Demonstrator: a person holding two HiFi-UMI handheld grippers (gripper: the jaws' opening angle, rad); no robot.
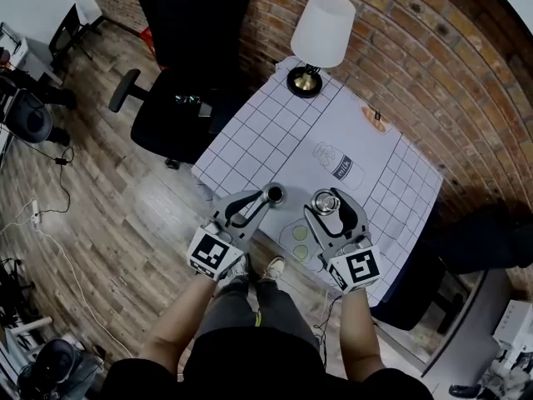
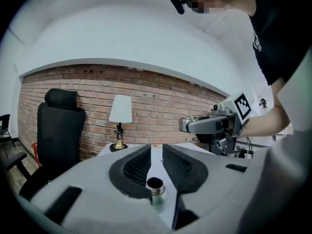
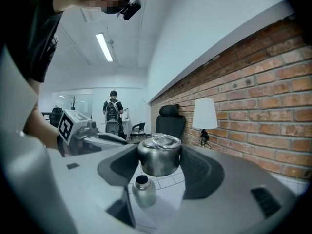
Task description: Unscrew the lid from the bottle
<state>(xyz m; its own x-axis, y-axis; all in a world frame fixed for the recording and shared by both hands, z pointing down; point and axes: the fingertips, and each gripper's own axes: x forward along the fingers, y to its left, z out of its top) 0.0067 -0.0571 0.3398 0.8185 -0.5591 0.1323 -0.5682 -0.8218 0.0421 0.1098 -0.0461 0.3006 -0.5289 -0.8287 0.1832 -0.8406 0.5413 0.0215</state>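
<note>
Steel lid (image 3: 158,155) clamped in right claw (image 1: 326,200), apart from the bottle (image 3: 142,191). Bottle sits lower, mouth open, against the gridded bench (image 1: 275,123); its base is cut off by claw bodies. Left claw (image 2: 156,152) open only a thin slit, gripping nothing; bottle neck shows beneath.

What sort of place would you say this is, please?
Probably an office or workroom: a black office chair beside a grid-cloth table, a table lamp standing on it, and a brick wall behind.
</note>
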